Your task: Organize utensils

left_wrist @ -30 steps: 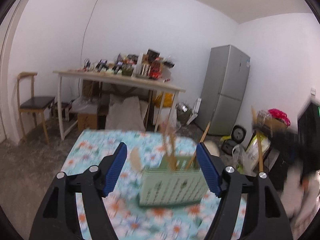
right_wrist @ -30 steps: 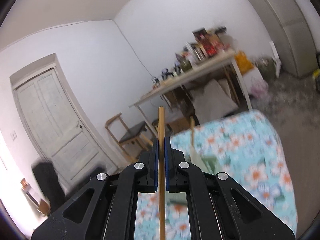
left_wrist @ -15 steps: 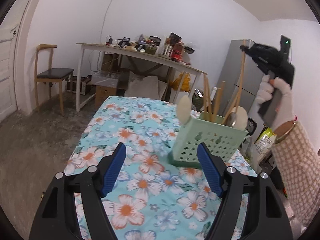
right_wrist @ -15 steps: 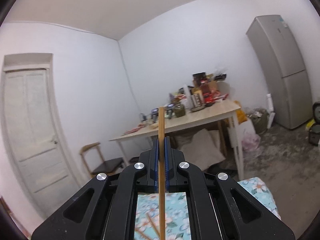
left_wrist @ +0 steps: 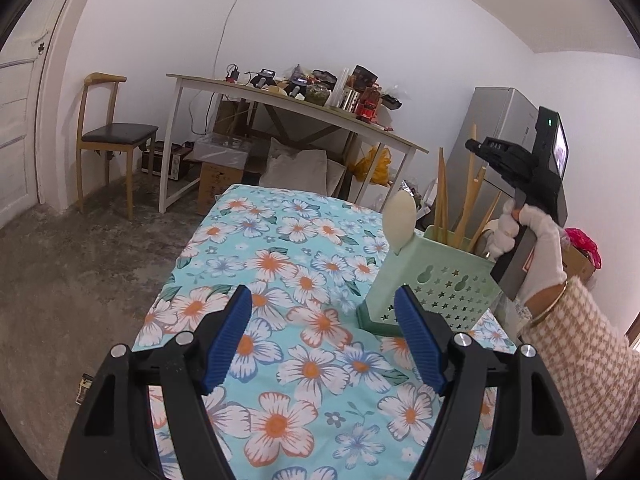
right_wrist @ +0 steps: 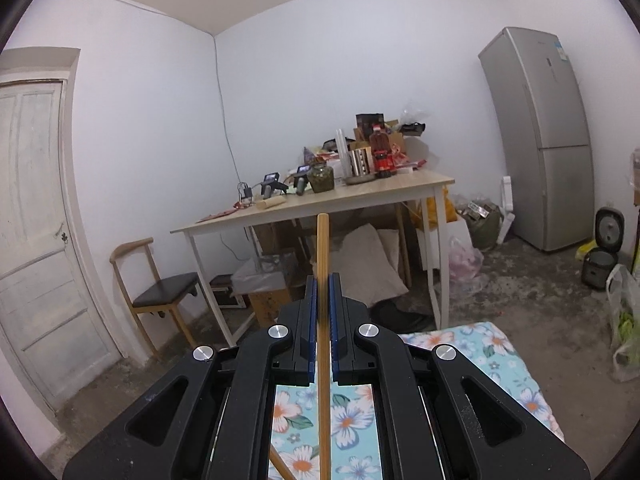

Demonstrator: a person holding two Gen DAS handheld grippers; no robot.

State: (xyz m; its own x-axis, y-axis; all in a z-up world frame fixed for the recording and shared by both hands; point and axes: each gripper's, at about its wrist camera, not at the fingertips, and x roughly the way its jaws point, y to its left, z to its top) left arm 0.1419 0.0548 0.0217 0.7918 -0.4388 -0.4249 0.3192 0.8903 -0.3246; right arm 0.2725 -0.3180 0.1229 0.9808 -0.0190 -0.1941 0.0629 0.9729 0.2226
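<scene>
In the right wrist view the right tongs (right_wrist: 322,320) were clamped tight on a single wooden chopstick (right_wrist: 322,248), which stood upright through the middle of the frame, its top above the pads and its lower length running down out of the bottom edge. In the left wrist view the same tool appeared at the right edge, gripped by a white-gloved hand (left_wrist: 536,240), directly above the green utensil holder (left_wrist: 440,280). That holder stood on the floral-clothed desk (left_wrist: 280,280) in the right centre of the frame, already carrying several chopsticks and a pale spoon (left_wrist: 398,220).

The left tongs (left_wrist: 323,340) stood wide apart with nothing between the pads, low in the frame, the holder just ahead and to their right.

The held chopstick's long axis looked close to vertical, roughly matching the holder's open top below it. The right hand was the nearer, so lowering the stick straight in seemed the likely next move.
</scene>
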